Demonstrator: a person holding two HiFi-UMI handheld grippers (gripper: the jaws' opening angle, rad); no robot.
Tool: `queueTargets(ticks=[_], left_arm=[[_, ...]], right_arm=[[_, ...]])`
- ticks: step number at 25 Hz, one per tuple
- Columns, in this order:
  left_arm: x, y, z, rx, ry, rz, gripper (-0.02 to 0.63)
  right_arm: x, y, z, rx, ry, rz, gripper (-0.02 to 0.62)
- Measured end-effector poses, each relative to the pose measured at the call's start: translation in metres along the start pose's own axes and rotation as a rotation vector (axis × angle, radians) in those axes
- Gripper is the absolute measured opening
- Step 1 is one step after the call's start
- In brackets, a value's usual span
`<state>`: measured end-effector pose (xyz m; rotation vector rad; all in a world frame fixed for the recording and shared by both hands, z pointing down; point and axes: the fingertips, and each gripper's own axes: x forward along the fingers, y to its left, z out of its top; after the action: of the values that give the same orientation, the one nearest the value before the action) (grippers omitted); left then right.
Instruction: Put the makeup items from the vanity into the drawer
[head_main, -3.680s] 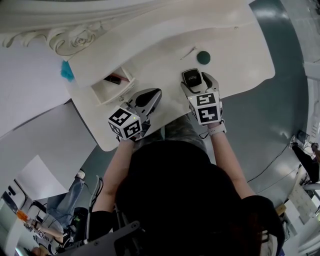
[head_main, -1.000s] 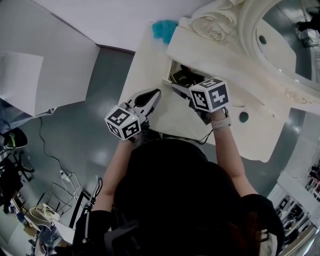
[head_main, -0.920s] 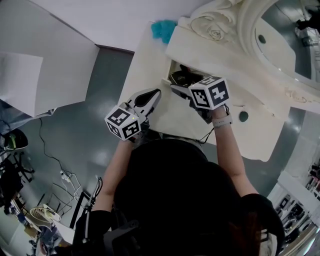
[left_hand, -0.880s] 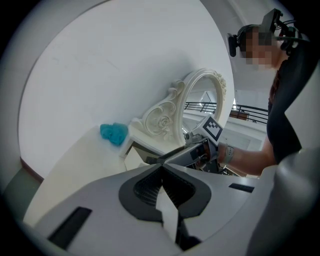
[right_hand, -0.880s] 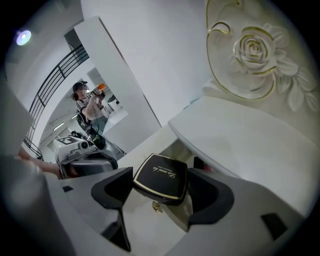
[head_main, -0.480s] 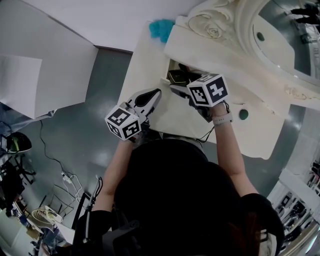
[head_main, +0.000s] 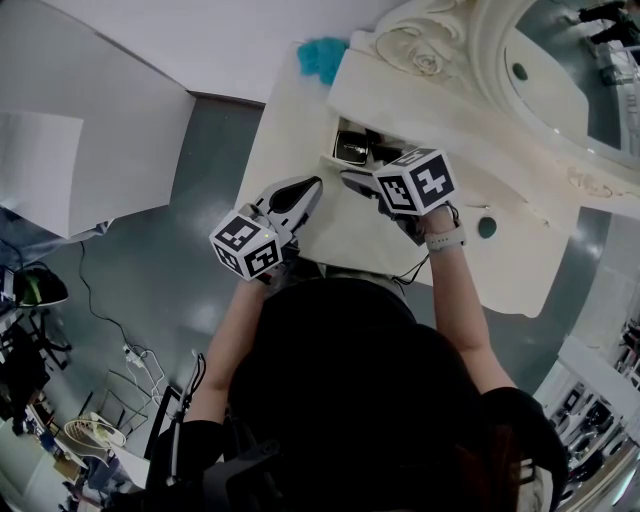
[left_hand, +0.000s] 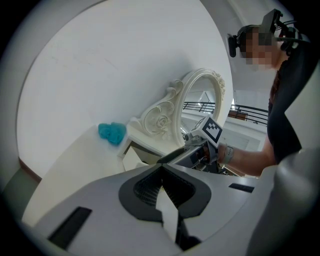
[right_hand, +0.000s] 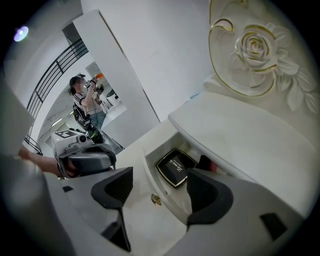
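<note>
A black compact (right_hand: 176, 167) with a gold rim lies flat in the open drawer (right_hand: 150, 175) under the vanity's raised shelf, beside a dark red item (right_hand: 206, 162). My right gripper (right_hand: 162, 192) is open and hovers just in front of the drawer, above its small brass knob (right_hand: 156, 200), with nothing between its jaws. The head view shows the compact (head_main: 350, 148), the right gripper (head_main: 352, 178) near the drawer, and a round green item (head_main: 487, 227) further right on the vanity top (head_main: 350, 235). My left gripper (head_main: 308, 187) is shut and empty over the vanity's front edge.
A teal fluffy object (head_main: 322, 57) sits at the vanity's back left corner, near the white wall. The ornate carved mirror frame (head_main: 430, 50) rises behind the drawer shelf. Grey floor lies left of and below the vanity. A person shows in a reflection (right_hand: 82, 105).
The right gripper carried the compact from the middle of the vanity to the drawer, let it go there and drew back slightly. The left gripper has stayed put.
</note>
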<state>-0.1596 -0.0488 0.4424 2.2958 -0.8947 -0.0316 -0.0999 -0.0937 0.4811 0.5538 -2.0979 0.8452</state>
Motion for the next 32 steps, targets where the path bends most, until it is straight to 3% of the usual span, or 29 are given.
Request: queueTargets(ticks=[7,18,19,20,21,22,26,29,32], left_arm=[[0.002,-0.002,0.001,0.007,0.004,-0.005,0.014],[0.022,-0.013,-0.003,0.042,0.046,-0.050,0.014],[0.025,-0.016,-0.004,0.047,0.053,-0.058,0.014],[0.028,-0.017,-0.005,0.052,0.061,-0.067,0.014],[0.031,-0.019,-0.005,0.056,0.071,-0.078,0.014],[0.034,-0.021,-0.006,0.060,0.080,-0.089,0.014],[0.045,-0.030,-0.009,0.070,0.109,-0.127,0.014],[0.053,-0.039,-0.013,0.079,0.133,-0.160,0.014],[0.062,-0.048,-0.018,0.089,0.160,-0.198,0.014]], right_arm=[[-0.007,0.002,-0.003,-0.043,-0.041,-0.027,0.334],[-0.031,0.012,-0.002,-0.163,-0.208,-0.036,0.328],[-0.035,0.012,-0.003,-0.170,-0.225,-0.043,0.312],[-0.039,0.011,-0.004,-0.177,-0.242,-0.061,0.250],[-0.043,0.010,-0.005,-0.184,-0.259,-0.085,0.143],[-0.046,0.009,-0.007,-0.190,-0.271,-0.105,0.100],[-0.058,0.015,-0.017,-0.189,-0.311,-0.098,0.036],[-0.071,0.023,-0.020,-0.193,-0.383,-0.079,0.029],[-0.079,0.022,-0.028,-0.193,-0.417,-0.123,0.023]])
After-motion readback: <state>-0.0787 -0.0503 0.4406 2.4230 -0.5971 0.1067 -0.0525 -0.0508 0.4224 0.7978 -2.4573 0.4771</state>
